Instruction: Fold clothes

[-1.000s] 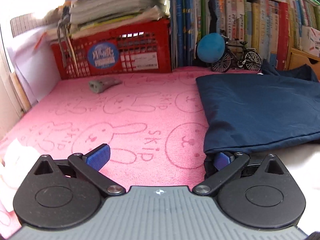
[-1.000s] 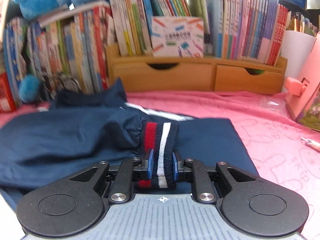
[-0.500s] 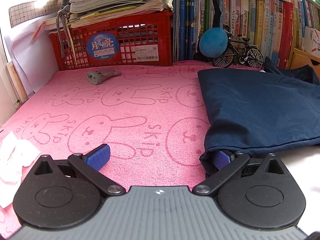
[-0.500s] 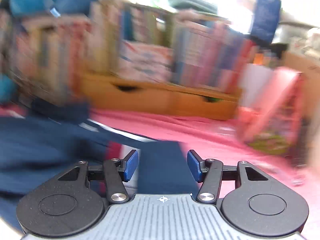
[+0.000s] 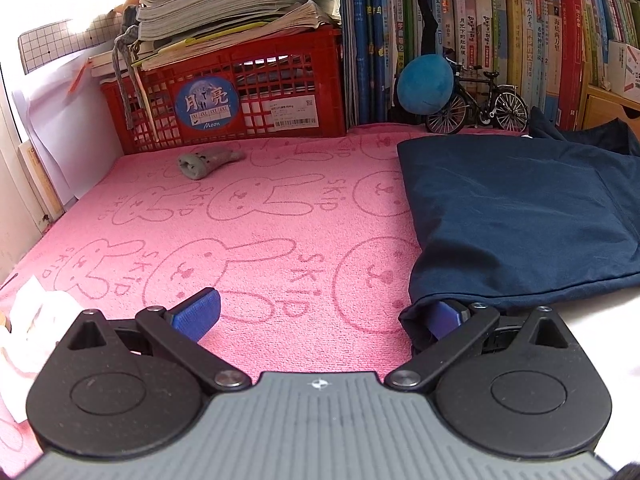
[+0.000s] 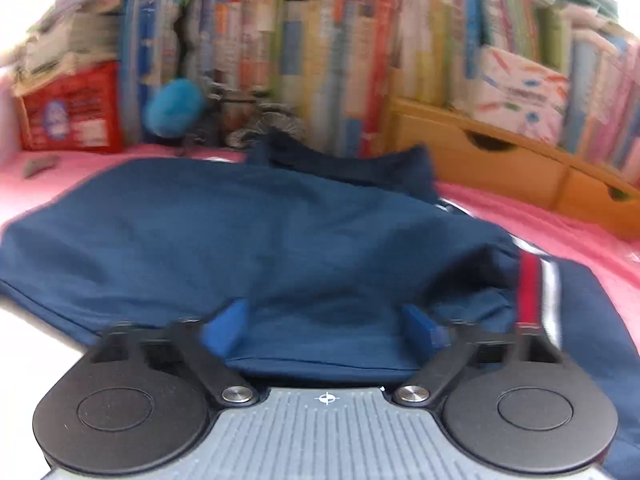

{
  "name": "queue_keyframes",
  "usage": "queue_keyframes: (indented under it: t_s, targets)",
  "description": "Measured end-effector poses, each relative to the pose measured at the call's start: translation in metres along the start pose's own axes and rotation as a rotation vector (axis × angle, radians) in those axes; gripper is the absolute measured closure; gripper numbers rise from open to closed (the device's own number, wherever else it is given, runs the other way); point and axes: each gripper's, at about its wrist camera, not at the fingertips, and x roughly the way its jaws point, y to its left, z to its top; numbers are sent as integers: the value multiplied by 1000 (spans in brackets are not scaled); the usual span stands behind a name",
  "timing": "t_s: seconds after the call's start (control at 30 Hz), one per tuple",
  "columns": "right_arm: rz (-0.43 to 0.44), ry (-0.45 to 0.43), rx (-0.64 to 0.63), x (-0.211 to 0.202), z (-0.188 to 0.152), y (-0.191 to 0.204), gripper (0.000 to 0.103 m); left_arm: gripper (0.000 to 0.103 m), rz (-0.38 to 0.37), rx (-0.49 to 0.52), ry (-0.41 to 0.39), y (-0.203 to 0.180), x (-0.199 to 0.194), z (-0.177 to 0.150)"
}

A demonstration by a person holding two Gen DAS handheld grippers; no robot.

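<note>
Right tongs (image 6: 326, 326) just released striped cuff (image 6: 534, 280) — wide, left tongs (image 5: 322, 314) wide, pink rabbit mat (image 5: 256, 240), bookshelves (image 5: 520, 40)

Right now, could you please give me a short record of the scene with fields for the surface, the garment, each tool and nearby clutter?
surface: pink bunny-print mat
garment: navy jacket, partly folded, striped cuff lying on it
left tool: left tool open over the mat, its right finger tucked under the jacket's corner
right tool: right tool open, jaws just been opening, over the jacket's near edge, gripping nothing
clutter: red crate, grey object, model bicycle, blue ball
</note>
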Motion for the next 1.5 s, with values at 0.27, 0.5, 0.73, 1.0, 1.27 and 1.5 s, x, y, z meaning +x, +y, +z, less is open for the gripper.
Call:
queue_keyframes:
  t_s: [0.27,0.5,0.73,1.0,1.27,1.5]
  targets:
    - [39,33,59,9,3,-15,0,0,-64,-7,10,12,-1,-1]
    - [38,32,55,10,3,-18,0,0,-51,245,-8,10,-18,1]
    - [36,32,55,11,3,-18,0,0,305,355,-161,-6,-42,-2]
    - [36,32,55,10,3,-18,0,0,-192,115,-207,-88,-36,34]
    - [39,33,55,10,4,-19,0,0,-102,224,-85,-115,8,10]
    - [40,32,54,10,3,-19,0,0,12,97,-18,-40,11,9]
